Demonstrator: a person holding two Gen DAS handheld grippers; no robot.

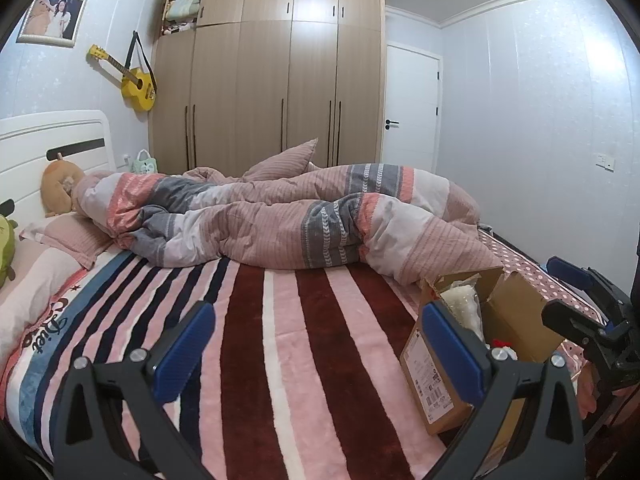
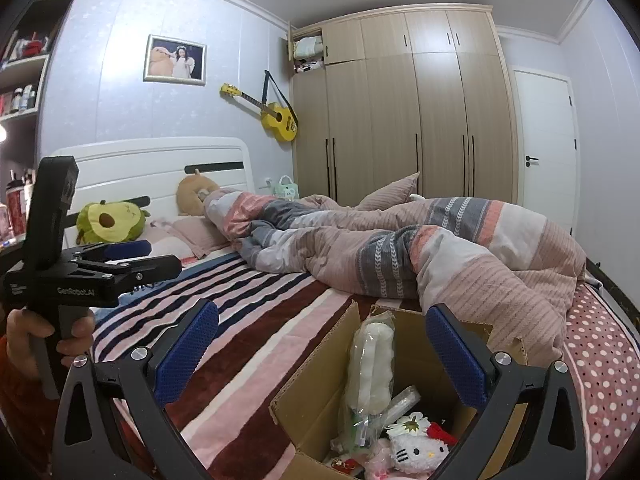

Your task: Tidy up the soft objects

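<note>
I am at the start of a pick. My right gripper [image 2: 322,350] hangs over the open box [image 2: 308,396] on the bed [image 2: 256,344]. Its blue pads are far apart and it holds nothing. My left gripper [image 1: 316,342] is wide open too, and empty. It points out over the striped blanket [image 1: 280,320], with the box just beside its right finger.

The soft things are down in the box. I see a white cat toy [image 2: 416,446] with a red bow at the bottom. Beside it stands a long white fluffy thing in a clear bag [image 2: 370,372], leaning on the box wall. There is more pink and red stuff under them, but I cannot tell what it is.

I think the next move is to go down into the box and take one toy. The cat toy sits low, close to the front wall, so I would need to dip straight in between the flaps and close gently. It looks squishy, so the pads should sink in a bit. The bag looks slippery and might slide out.

An avocado toy [image 2: 110,222] and a brown plush [image 2: 192,196] sit up by the headboard [image 2: 152,168], well apart from the box. A bunched quilt [image 2: 400,248] lies across the far side of the bed.
</note>
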